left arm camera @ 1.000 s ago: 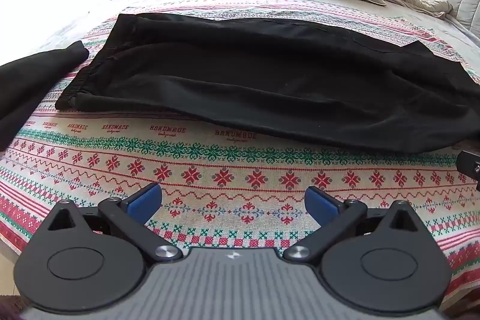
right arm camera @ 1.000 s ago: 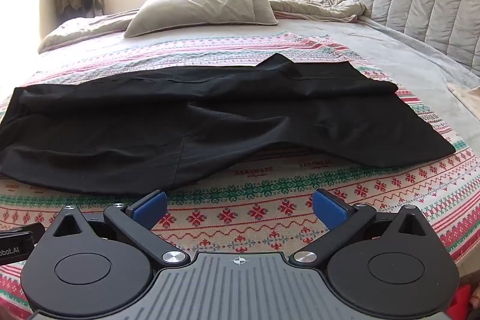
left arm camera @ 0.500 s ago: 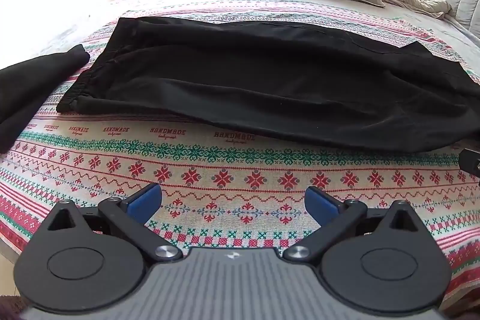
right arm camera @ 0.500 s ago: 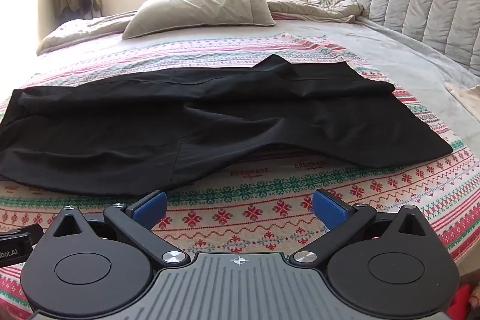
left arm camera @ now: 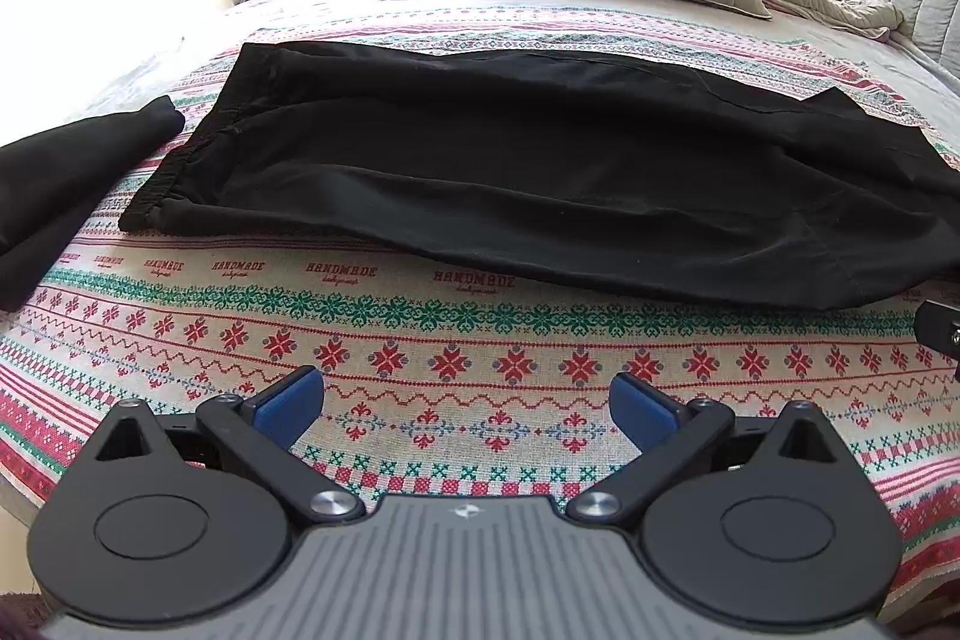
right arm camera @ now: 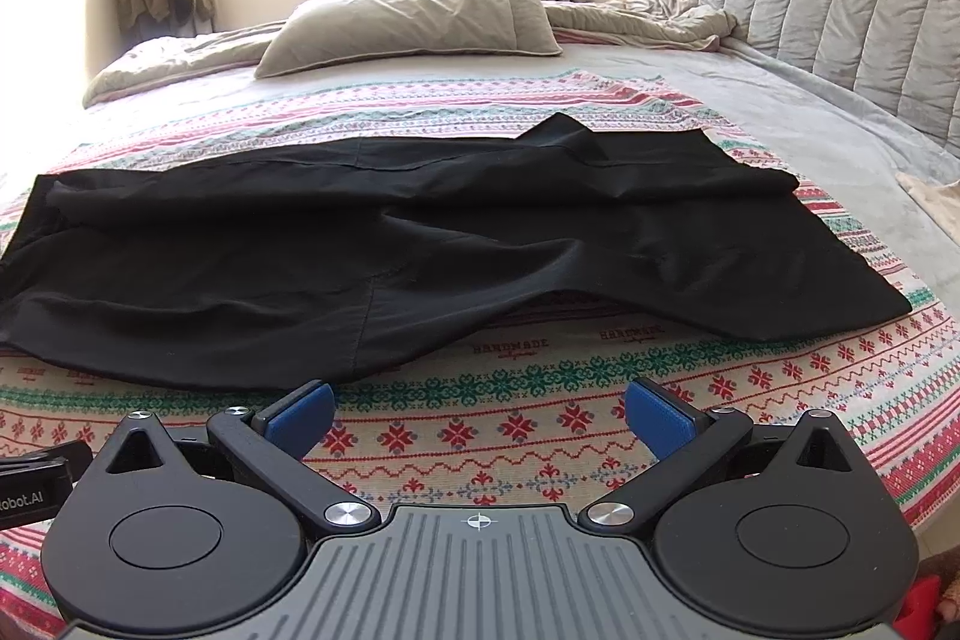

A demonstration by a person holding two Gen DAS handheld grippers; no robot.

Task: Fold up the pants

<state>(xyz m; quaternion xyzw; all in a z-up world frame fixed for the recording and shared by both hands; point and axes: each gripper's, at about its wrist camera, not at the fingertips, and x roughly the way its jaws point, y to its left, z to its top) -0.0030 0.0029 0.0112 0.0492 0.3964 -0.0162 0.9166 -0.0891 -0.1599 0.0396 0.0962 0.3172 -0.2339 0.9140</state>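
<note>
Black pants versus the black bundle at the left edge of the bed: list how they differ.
The black pants lie spread across the patterned blanket, waistband and legs visible; the black bundle looks folded into a compact stack. The pants cover far more blanket, and they sit mid-bed while the bundle sits near the edge. Both are black fabric, untouched by either gripper.

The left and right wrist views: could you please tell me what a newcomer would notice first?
The black pants lie spread sideways across the red-and-green patterned blanket, waistband to the left. Both the left gripper and right gripper hover open just short of the near edge. A second dark garment lies folded at far left.
</note>
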